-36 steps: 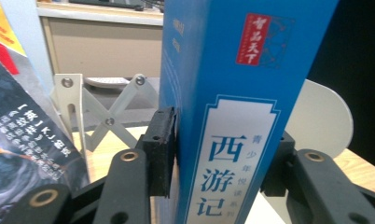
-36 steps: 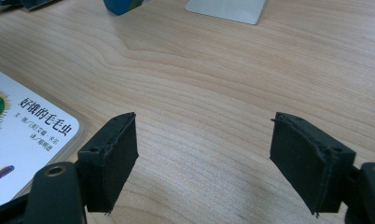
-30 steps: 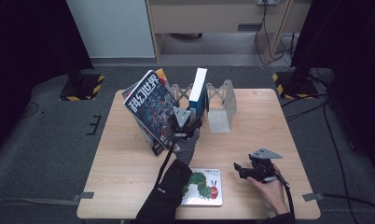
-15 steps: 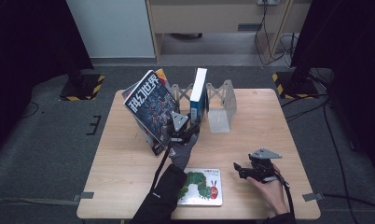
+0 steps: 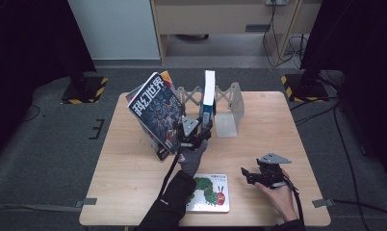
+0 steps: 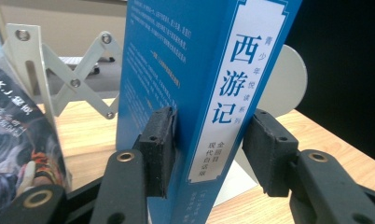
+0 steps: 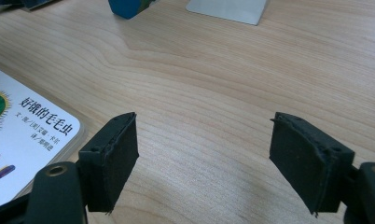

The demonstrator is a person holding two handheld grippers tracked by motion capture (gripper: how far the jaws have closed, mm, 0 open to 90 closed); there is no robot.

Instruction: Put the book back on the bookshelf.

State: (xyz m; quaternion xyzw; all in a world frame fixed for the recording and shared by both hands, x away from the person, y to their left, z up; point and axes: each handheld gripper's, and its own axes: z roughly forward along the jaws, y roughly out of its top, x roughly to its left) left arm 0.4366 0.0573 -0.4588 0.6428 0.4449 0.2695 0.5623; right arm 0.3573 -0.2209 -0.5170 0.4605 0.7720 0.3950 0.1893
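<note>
Blue book (image 6: 209,88) now stands upright in the expanding rack (image 5: 230,103), no longer tilted. Left gripper (image 6: 209,149) jaws, just reopened slightly, straddle its spine: left pad touching, right pad apart. Release appears underway. Right gripper (image 7: 202,158) rests open on the table (image 5: 134,159).

Three books are in sight: one blue book (image 5: 209,94) standing upright, one picture book (image 5: 210,192) lying flat on the table (image 5: 134,192), and one magazine (image 5: 155,113) leaning with at least one more behind it. There is one expanding metal book rack (image 5: 227,103), and two grippers, the left gripper (image 5: 194,132) and the right gripper (image 5: 251,174).
</note>
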